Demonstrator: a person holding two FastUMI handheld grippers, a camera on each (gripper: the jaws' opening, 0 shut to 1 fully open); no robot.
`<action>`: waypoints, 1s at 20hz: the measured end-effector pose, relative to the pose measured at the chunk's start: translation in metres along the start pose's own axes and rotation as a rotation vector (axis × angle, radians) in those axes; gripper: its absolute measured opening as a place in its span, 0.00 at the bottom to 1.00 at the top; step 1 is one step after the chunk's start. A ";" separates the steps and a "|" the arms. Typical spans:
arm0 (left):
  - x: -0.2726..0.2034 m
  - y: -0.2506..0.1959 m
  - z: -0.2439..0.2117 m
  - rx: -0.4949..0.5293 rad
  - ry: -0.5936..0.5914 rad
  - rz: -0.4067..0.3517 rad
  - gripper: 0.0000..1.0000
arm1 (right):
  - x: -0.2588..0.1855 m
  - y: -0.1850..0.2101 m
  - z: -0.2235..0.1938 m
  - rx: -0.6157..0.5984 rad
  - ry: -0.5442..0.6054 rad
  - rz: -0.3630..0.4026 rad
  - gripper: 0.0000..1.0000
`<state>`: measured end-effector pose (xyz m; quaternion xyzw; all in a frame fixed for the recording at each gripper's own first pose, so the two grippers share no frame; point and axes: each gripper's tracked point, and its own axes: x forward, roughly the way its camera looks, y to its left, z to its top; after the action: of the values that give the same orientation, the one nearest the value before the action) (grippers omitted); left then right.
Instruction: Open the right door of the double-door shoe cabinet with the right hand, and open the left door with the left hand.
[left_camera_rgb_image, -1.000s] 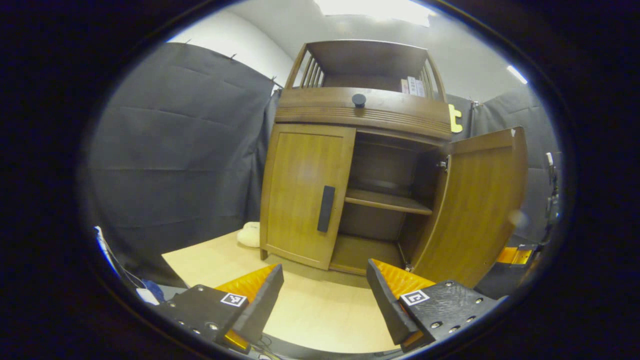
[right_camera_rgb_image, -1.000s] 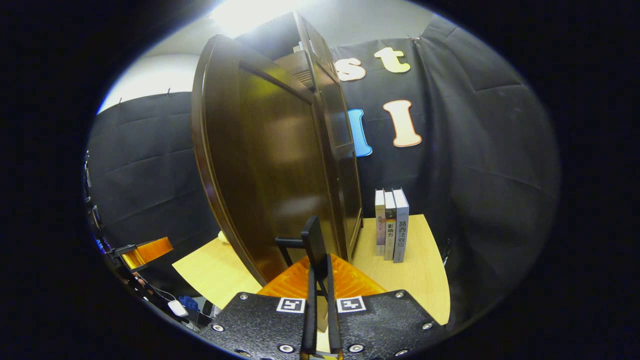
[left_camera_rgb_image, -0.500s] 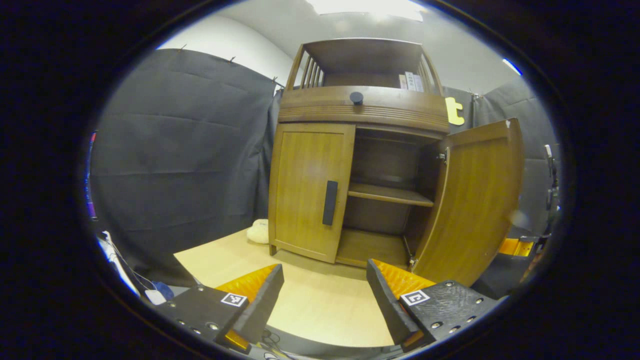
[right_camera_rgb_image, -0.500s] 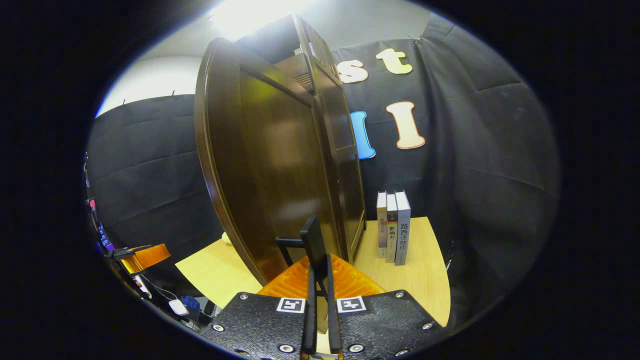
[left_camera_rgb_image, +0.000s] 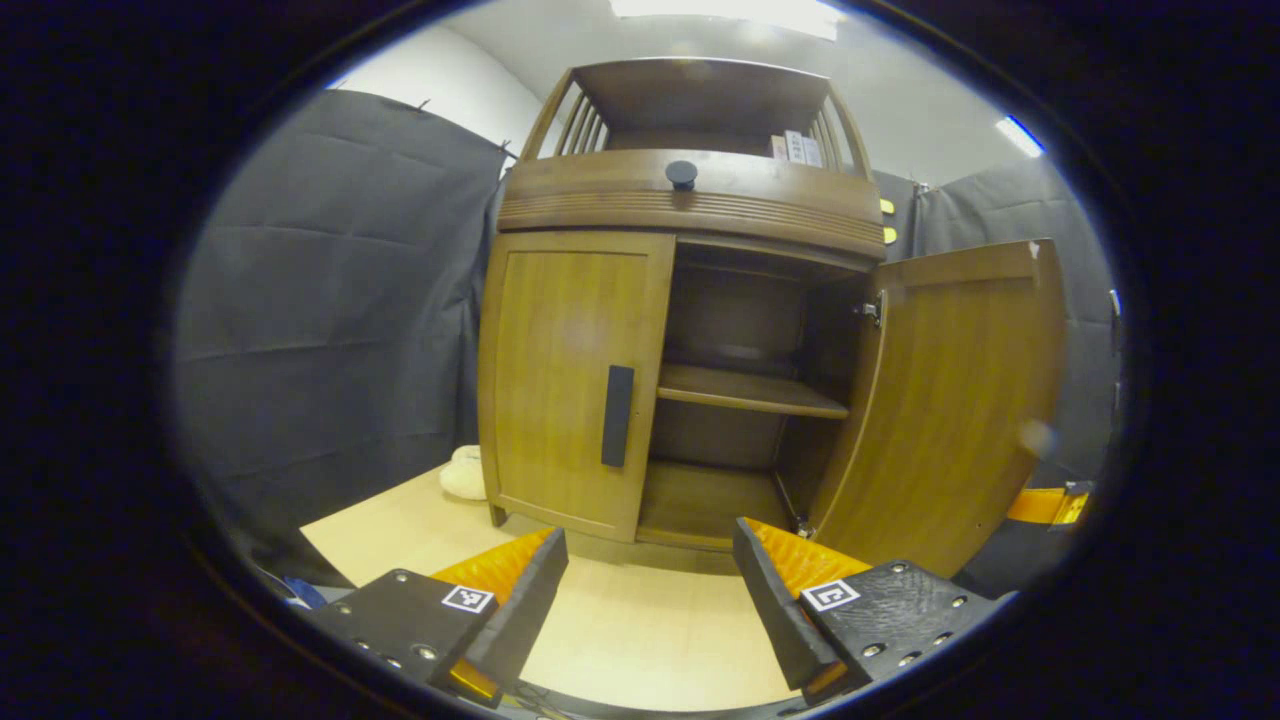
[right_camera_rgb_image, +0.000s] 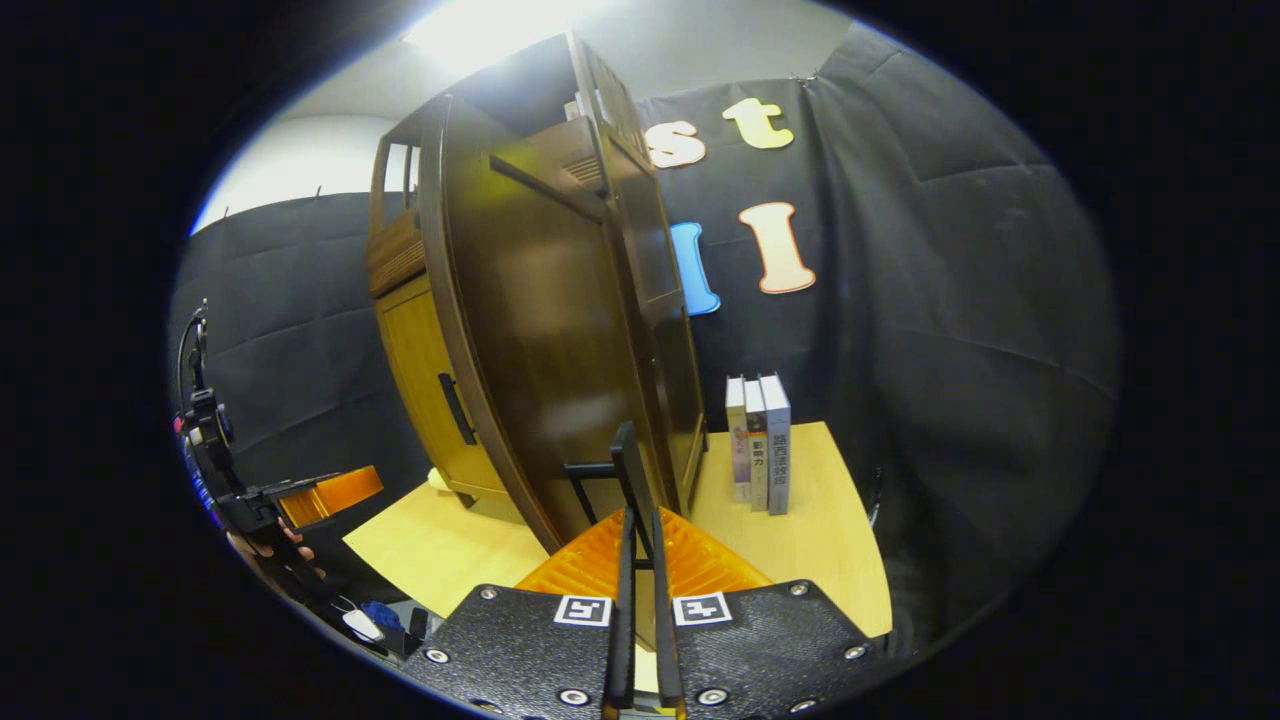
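The shoe cabinet (left_camera_rgb_image: 690, 330) is seen ahead of the wide-spread left gripper (left_camera_rgb_image: 650, 590), its right door (left_camera_rgb_image: 950, 400) swung open, its left door (left_camera_rgb_image: 565, 375) closed, while the right door's handle (right_camera_rgb_image: 628, 475) is clamped by the right gripper (right_camera_rgb_image: 640, 560).

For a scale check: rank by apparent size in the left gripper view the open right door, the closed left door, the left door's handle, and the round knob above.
1. Right door, though it is swung nearer the camera, so unsure against the next.
2. Left door.
3. Left door's handle.
4. Knob.
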<state>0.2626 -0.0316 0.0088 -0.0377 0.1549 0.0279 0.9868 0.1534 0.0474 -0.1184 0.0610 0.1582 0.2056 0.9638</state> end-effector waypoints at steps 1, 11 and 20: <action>0.004 0.001 0.001 0.006 -0.002 -0.017 1.00 | 0.000 -0.007 0.004 0.003 -0.005 -0.033 0.08; 0.081 0.020 0.038 0.073 -0.094 -0.109 0.95 | -0.032 -0.027 0.031 0.043 -0.092 -0.325 0.05; 0.170 0.030 0.043 0.154 -0.105 -0.190 1.00 | -0.071 -0.021 0.035 0.094 -0.218 -0.573 0.89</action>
<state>0.4350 0.0092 -0.0042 0.0251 0.1003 -0.0758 0.9917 0.1112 -0.0027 -0.0692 0.0802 0.0738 -0.0899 0.9900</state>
